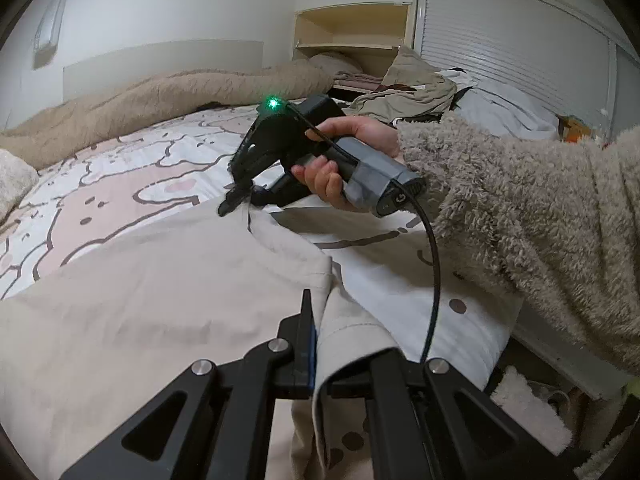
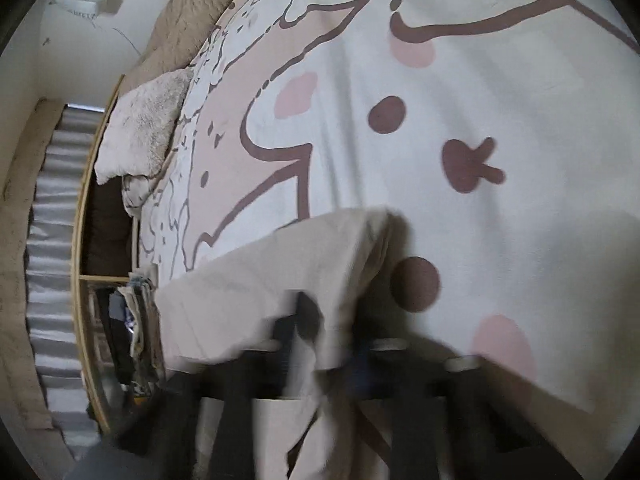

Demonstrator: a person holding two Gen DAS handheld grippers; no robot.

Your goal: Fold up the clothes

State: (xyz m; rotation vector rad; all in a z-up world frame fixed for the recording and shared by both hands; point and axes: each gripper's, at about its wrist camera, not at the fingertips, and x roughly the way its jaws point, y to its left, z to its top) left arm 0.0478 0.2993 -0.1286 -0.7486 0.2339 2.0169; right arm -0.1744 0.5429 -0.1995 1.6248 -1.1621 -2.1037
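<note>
The printed bedsheet (image 1: pixel 120 184) lies open to the left — a rumpled blanket (image 1: pixel 160 100) (along the wall) and a clothes pile (image 1: pixel 416 92) hem its far edge.

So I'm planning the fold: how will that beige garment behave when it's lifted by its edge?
Likely floppy: the beige garment bunches where the left gripper pinches it. Probably light, since the right gripper raises a corner into a peak. It may drag rather than slide on the printed bedcover.

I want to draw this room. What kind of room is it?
Most likely a bedroom. A bed with a pink and white cartoon bedsheet fills the view, a fluffy beige blanket lies along the wall, and clothes are piled at the far end.
</note>
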